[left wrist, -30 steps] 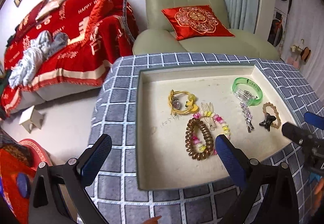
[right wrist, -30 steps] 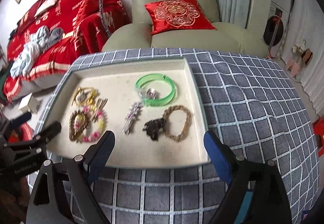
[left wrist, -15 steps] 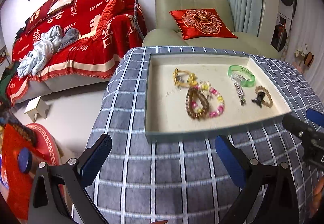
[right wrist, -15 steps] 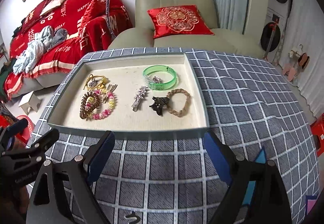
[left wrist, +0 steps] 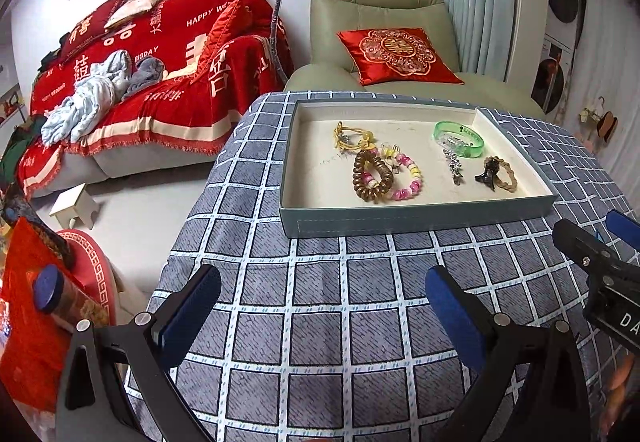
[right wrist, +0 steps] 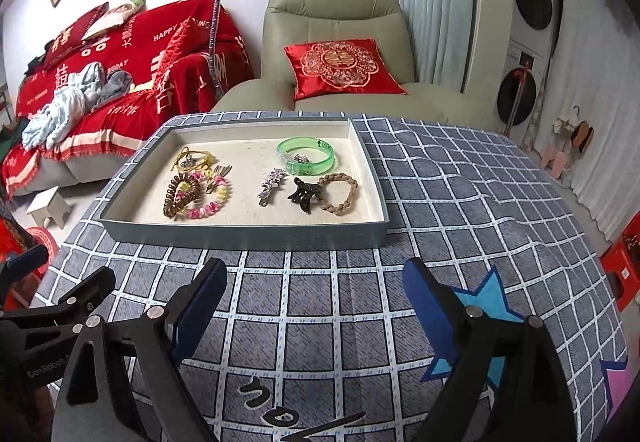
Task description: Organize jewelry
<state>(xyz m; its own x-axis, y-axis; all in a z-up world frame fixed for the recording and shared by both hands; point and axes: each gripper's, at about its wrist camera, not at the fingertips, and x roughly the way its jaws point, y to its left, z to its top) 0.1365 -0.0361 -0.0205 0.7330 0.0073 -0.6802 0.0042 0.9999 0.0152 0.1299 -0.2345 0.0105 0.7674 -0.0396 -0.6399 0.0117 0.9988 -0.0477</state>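
Both grippers hover over the checked tablecloth, short of the tray, and neither touches it. The left gripper has its jaws spread wide with nothing between them; the right gripper is likewise wide open and empty. The tray sits on the cloth toward the far edge, in front of the armchair. All the jewelry lies inside it: a yellow cord at the far left, a brown coil band overlapping a pink-and-yellow bead bracelet just in front of it, a silver clip in the middle, a green bangle at the far right, and a black claw clip touching a braided tan band at the near right. A blue star marks the cloth beside the right gripper's right finger.
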